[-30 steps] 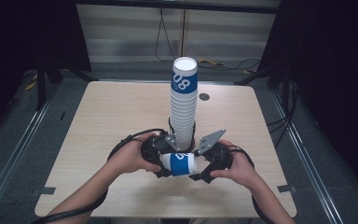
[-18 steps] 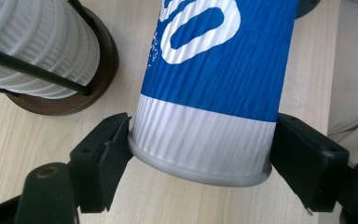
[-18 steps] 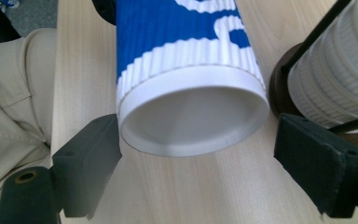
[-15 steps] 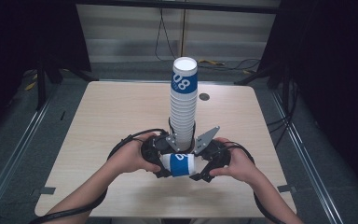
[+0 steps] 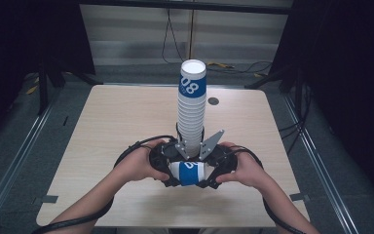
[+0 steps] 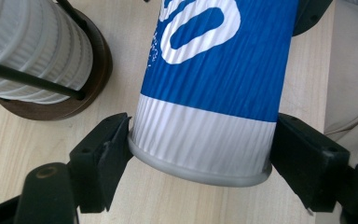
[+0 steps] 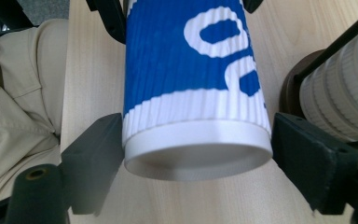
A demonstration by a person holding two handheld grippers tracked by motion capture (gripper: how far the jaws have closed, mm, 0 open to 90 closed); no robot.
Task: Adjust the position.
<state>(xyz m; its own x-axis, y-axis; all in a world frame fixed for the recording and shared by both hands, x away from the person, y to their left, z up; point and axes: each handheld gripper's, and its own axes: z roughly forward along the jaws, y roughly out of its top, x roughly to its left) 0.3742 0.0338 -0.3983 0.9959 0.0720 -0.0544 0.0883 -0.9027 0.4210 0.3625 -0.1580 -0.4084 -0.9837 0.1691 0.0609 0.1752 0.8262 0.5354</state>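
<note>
A blue-and-white paper cup [image 5: 191,173] lies level just above the table, near the front edge. My left gripper [image 5: 172,173] has its jaws on the cup's base end [image 6: 205,135], both pads touching the ribbed white band. My right gripper [image 5: 208,174] has just been closing its jaws with the cup's open rim [image 7: 196,140] between them, and both jaws now touch it. Just behind the cup a tall stack of cups [image 5: 191,112] stands on a round wooden base [image 6: 81,88] with black wire guides.
The stack [image 7: 340,98] stands close beside both grippers. A small dark disc [image 5: 213,101] sits on the wooden table [image 5: 117,126] behind the stack. The person's beige trousers [image 7: 18,93] are at the table's front edge. Black cables loop around both hands.
The right gripper's jaws have narrowed onto the cup's rim and the right hand has shifted slightly. The cup, the left hand and the stack stay where they were.
</note>
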